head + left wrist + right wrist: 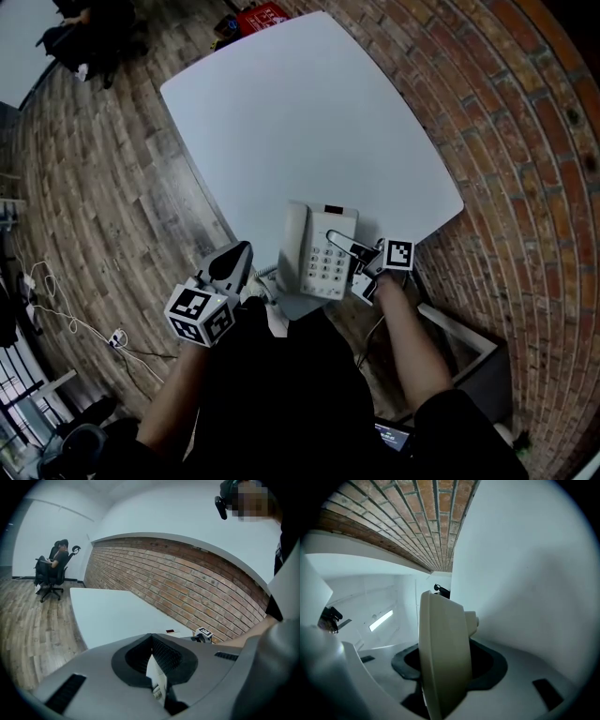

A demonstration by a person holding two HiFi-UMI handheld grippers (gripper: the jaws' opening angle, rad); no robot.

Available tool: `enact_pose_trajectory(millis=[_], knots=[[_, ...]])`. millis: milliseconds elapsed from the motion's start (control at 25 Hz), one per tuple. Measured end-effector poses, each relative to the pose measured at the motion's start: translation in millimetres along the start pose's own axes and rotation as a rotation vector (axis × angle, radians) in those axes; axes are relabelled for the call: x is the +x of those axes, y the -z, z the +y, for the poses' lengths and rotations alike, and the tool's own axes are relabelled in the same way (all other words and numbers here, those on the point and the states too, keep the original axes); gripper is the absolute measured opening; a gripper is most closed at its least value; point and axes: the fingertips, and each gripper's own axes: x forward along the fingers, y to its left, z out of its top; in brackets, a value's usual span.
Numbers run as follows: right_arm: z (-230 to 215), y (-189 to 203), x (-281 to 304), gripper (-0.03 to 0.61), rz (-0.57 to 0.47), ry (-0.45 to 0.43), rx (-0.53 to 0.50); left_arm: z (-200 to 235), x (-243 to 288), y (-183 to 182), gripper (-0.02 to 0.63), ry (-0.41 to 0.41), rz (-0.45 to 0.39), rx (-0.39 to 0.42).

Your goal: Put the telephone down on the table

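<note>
Your right gripper [364, 264] is clamped on the right edge of the telephone [319, 251]. Your left gripper [239, 258], just beside the set's left side, is pinched on a thin white strip [157, 679] I cannot identify. The step in hand is judged to be the set-down itself: the telephone sits at the near edge of the white table [309, 122], no view settles whether its base bears on the top, and the next move calls for a level lowering, then a clean release. It is a cream desk set, handset cradled at left, keypad [326, 262] facing up.
</note>
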Motion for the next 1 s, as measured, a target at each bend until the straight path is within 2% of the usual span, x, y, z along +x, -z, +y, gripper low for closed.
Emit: enact_pose_trajectory(millis=[240, 440, 640, 1000], knots=[[-6.0, -2.1, 3.1, 0.227, 0.007, 0.025, -0.008, -0.5, 0.4, 6.4, 0.014, 0.004, 0.019, 0.004], [-8.2, -9.7, 8.3, 0.227, 0.042, 0.108, -0.096, -4.5, 2.6, 6.0, 0.014, 0.014, 0.02, 0.014], [-5.5, -7.3, 9.0, 0.229, 0.026, 0.143, -0.044, -3.4, 1.7, 2.3, 0.014, 0.025, 0.014, 0.025], [-14.6, -15.8, -1.8, 0.293, -0.006, 0.351, -0.175, -2.6, 3.2, -2.9, 0.014, 0.055, 0.018, 0.045]])
